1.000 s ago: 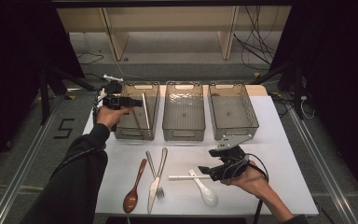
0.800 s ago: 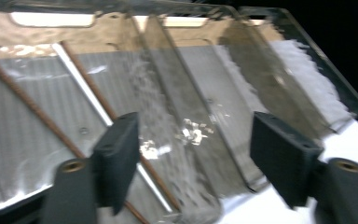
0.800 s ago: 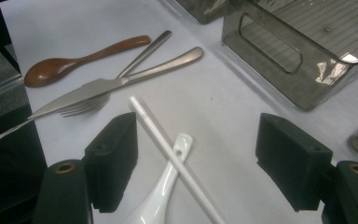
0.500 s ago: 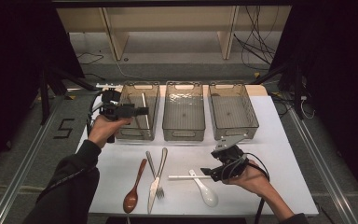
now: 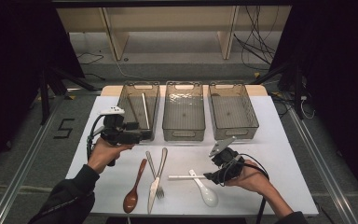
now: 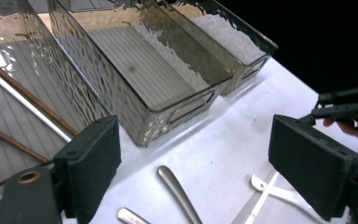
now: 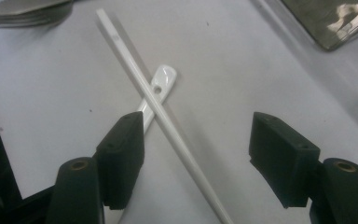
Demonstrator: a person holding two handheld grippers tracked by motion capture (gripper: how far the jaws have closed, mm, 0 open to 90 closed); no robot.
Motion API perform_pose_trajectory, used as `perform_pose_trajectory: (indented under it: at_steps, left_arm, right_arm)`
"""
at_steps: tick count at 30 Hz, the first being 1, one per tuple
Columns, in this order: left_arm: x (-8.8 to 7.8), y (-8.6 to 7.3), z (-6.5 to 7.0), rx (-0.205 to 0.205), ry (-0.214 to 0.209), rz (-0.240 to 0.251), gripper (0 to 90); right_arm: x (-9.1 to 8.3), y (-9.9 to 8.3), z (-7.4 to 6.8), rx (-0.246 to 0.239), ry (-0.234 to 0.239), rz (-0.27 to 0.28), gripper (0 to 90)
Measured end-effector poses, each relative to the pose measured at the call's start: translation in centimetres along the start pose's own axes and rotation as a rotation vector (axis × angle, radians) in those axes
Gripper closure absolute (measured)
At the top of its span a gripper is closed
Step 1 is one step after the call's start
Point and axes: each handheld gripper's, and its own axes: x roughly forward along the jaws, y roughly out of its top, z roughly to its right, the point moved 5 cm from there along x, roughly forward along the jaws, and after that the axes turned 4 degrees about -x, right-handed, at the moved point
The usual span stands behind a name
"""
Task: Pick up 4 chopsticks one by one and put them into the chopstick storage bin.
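My right gripper [image 5: 209, 176] hangs low over the white mat, and its jaws have just been closing. They stand open around a white chopstick [image 7: 158, 112] that lies across the handle of a white ceramic spoon [image 7: 162, 80]; the pads do not touch it. That chopstick [image 5: 185, 177] and spoon [image 5: 207, 192] lie front right of centre. My left gripper [image 5: 143, 136] is in front of the left bin [image 5: 127, 100], pointing right. Its jaws have just been opening and stand wide with nothing between them [image 6: 196, 172].
Three clear bins stand in a row; the left one holds a silver chopstick [image 5: 145, 109] and brown ones [image 5: 133, 109], beside the middle bin [image 5: 183, 135] and right bin [image 5: 254, 121]. A wooden spoon [image 5: 133, 196], a knife [image 5: 156, 184] and a fork [image 5: 152, 168] lie at the front.
My left hand has drawn back from over the left bin to the table in front of it. My right hand has stayed almost in place over the white chopstick.
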Motion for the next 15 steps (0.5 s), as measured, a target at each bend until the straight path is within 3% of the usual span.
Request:
perform_pose_trajectory:
  at_steps: [6, 10, 15]
  left_arm:
    - [-0.5, -1.6, 0.4, 0.0, -0.003, 0.016, 16.2]
    - [-0.7, -2.5, 0.9, 0.034, 0.015, 0.023, 16.2]
    - [-0.7, -3.2, 1.3, 0.042, 0.019, 0.017, 16.1]
  right_arm:
    - [0.7, -0.3, 0.1, -0.01, 0.01, -0.043, 41.3]
    - [1.2, -0.5, 0.1, -0.015, 0.02, -0.069, 43.7]
    - [1.7, -0.8, 0.1, -0.043, 0.024, -0.103, 47.7]
